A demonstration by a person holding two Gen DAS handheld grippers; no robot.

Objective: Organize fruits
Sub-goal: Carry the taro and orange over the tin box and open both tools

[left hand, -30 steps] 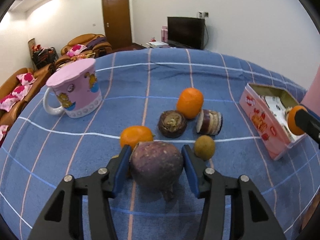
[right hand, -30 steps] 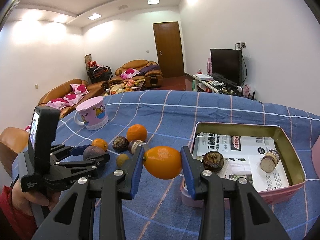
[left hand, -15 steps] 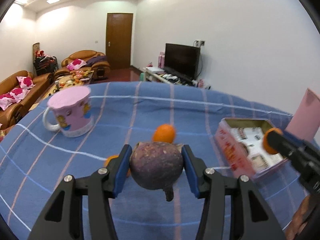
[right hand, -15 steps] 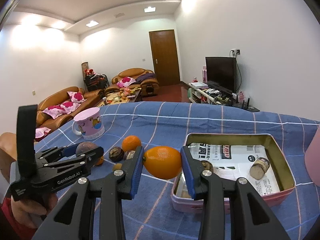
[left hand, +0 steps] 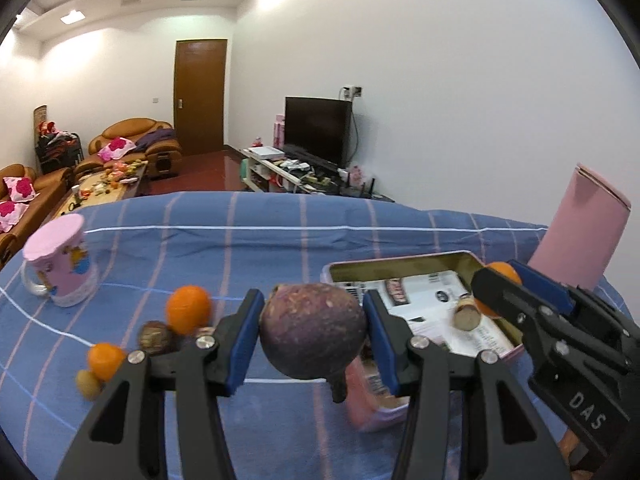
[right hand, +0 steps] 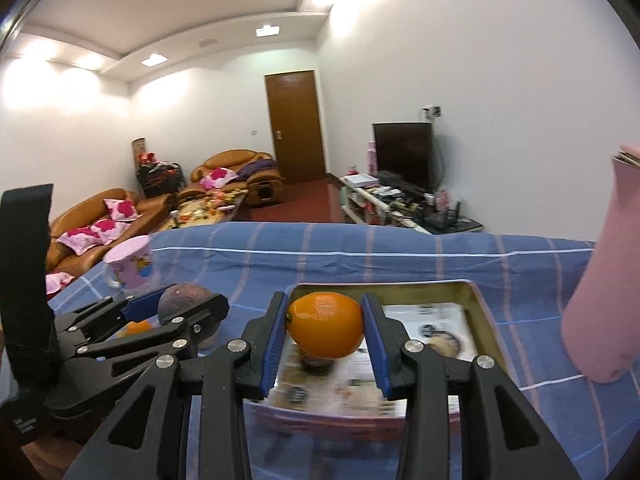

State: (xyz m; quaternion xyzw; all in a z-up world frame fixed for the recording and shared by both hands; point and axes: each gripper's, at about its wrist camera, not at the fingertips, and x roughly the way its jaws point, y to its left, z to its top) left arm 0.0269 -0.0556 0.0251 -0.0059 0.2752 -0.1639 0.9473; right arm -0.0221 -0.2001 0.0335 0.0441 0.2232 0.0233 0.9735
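Note:
My left gripper (left hand: 314, 330) is shut on a round purple fruit (left hand: 312, 330), held in the air just left of the pink tin box (left hand: 404, 268). In the right wrist view my right gripper (right hand: 325, 330) is shut on an orange (right hand: 325, 330), held over the near part of the same tin box (right hand: 476, 300). The tin is lined with printed paper and holds a small brown cut piece (left hand: 466, 314). Loose on the blue checked cloth to the left lie two oranges (left hand: 188, 309), a brown fruit (left hand: 154, 336) and a small yellowish fruit (left hand: 88, 384).
A pink cartoon mug (left hand: 60, 266) stands at the far left of the table. A tall pink cylinder (left hand: 580, 232) rises right behind the tin, close to my right gripper (left hand: 496, 280). Sofas, a door and a television lie beyond the table's far edge.
Both grippers have risen and swung right toward the tin with their fruits. The loose fruits have slid to the left of the left wrist view; the tin now lies under the orange.

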